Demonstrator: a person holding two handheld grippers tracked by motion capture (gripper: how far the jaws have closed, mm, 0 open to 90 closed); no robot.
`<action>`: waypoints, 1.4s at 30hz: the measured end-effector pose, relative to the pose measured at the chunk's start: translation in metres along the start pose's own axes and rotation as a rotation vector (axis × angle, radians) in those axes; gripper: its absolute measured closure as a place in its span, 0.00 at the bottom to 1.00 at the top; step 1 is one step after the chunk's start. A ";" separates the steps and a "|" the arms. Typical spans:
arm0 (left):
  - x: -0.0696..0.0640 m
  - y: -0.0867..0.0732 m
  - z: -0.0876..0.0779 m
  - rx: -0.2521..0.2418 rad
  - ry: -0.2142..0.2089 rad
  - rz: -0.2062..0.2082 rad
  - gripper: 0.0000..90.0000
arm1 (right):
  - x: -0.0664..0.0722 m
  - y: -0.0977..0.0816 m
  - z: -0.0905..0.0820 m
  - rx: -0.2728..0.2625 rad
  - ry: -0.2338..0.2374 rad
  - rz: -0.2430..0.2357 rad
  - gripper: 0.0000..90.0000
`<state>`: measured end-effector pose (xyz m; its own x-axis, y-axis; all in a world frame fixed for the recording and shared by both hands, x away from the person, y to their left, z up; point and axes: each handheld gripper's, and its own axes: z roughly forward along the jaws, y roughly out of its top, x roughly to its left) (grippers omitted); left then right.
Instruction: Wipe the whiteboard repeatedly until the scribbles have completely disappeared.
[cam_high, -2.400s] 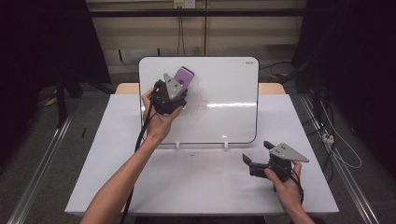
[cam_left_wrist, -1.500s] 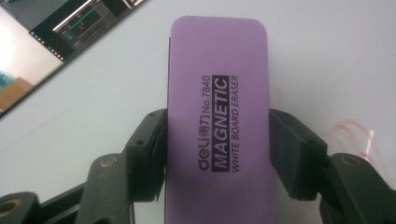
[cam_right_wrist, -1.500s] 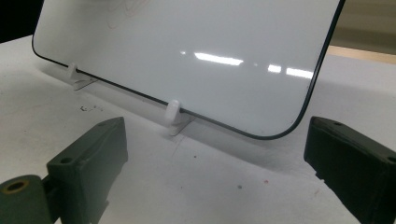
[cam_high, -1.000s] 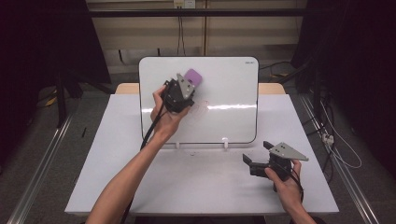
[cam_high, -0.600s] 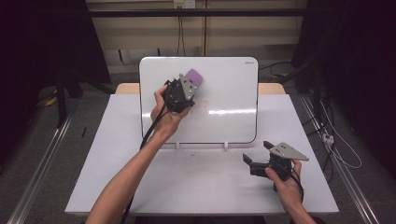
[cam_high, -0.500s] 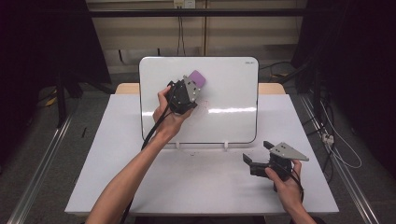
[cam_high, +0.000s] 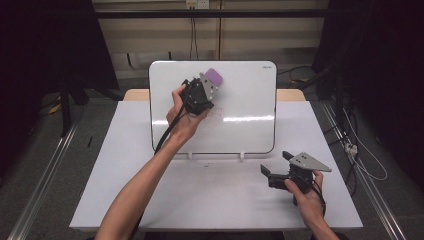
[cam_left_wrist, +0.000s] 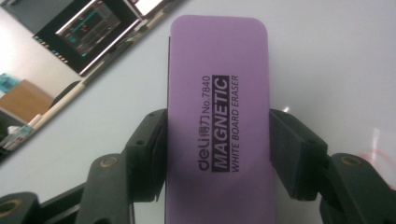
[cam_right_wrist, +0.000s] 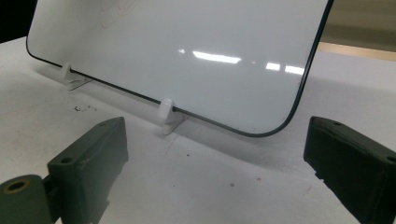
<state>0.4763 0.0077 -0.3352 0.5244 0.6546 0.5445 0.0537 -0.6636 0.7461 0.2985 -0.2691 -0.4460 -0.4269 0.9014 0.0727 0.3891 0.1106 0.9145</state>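
Observation:
A purple magnetic whiteboard eraser (cam_high: 215, 76) (cam_left_wrist: 217, 121) sits clamped between the jaws of my left gripper (cam_high: 204, 89) (cam_left_wrist: 217, 154), which is shut on it. The eraser is held against the upper middle of the upright whiteboard (cam_high: 245, 100) (cam_right_wrist: 187, 46). Faint red marks (cam_high: 216, 116) show on the board just below the gripper, and a trace of red (cam_left_wrist: 380, 156) appears at the right edge of the left gripper view. My right gripper (cam_high: 276, 176) (cam_right_wrist: 215, 168) rests low on the table at the front right, jaws wide apart with nothing between them, facing the board's lower right corner.
The whiteboard stands on two small white feet (cam_high: 241, 157) (cam_right_wrist: 168, 114) on the white table (cam_high: 215, 200). A wooden surface (cam_high: 292, 95) shows behind the board. Dark curtains and metal rails flank the table. A few small specks (cam_right_wrist: 81, 108) lie on the tabletop.
My left gripper has carried the eraser rightward and slightly up across the board's upper part. The right hand and its gripper have stayed put.

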 end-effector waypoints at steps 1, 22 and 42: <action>-0.007 -0.003 -0.001 -0.004 -0.002 0.020 0.46 | 0.000 0.000 0.000 -0.001 0.001 -0.002 0.07; 0.007 -0.025 -0.008 -0.044 0.015 -0.087 0.46 | 0.000 0.000 0.000 -0.002 -0.002 -0.002 0.07; -0.040 -0.046 -0.021 -0.053 -0.070 0.048 0.46 | 0.002 0.000 0.001 0.002 0.005 -0.002 0.07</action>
<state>0.4352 0.0192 -0.3833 0.5833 0.5946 0.5534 -0.0172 -0.6721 0.7402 0.2982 -0.2675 -0.4465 -0.4317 0.8991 0.0724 0.3898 0.1136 0.9139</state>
